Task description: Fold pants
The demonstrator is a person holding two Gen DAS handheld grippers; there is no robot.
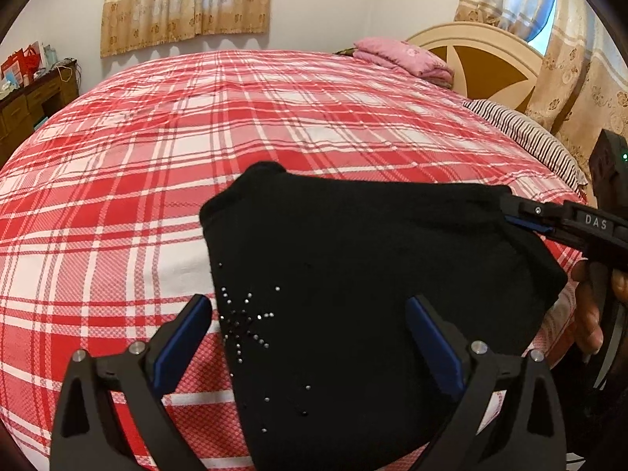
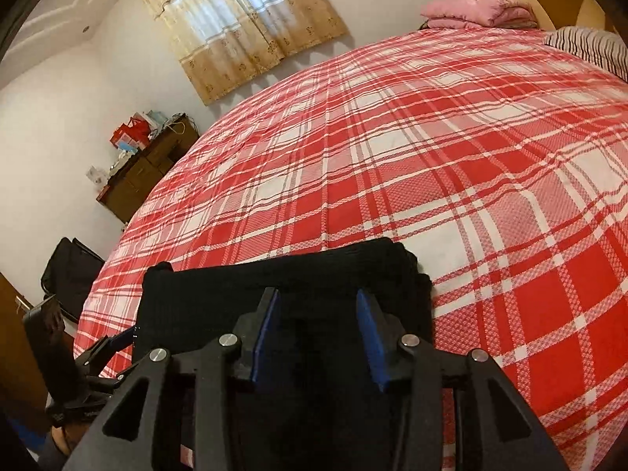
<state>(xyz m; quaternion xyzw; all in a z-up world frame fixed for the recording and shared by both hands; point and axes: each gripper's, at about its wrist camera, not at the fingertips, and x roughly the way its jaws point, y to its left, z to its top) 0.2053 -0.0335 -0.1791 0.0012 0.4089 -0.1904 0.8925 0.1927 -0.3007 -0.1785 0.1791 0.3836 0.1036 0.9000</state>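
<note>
Two grippers are over the black pants [image 1: 353, 274], which lie folded in a thick dark bundle on the red plaid bed cover [image 1: 196, 125], near my edge of the bed.

My left gripper [image 1: 310, 337] has its jaws wide apart. Nothing is pinched in them. The pants lie right under and ahead of it, with the sparkly star of little studs [image 1: 243, 322] just inside the left finger.

My right gripper [image 2: 318, 333] has its jaws partly apart too. The blue pads [image 2: 369, 337] stand on each side of the black cloth, but I do not see them pressing on it. In the left view its tip [image 1: 526, 223] sits at the far right corner of the bundle, touching or almost touching the edge; I cannot tell which.

Seen from the left gripper, the bundle is wider from side to side than it is deep. Its far edge shows stacked layers [image 2: 408, 259] in the right view. Both hands are close to it, one at each end. I think the folding is nearly done. If one more fold is wanted, each gripper would have to pinch its own end and move together.
</note>
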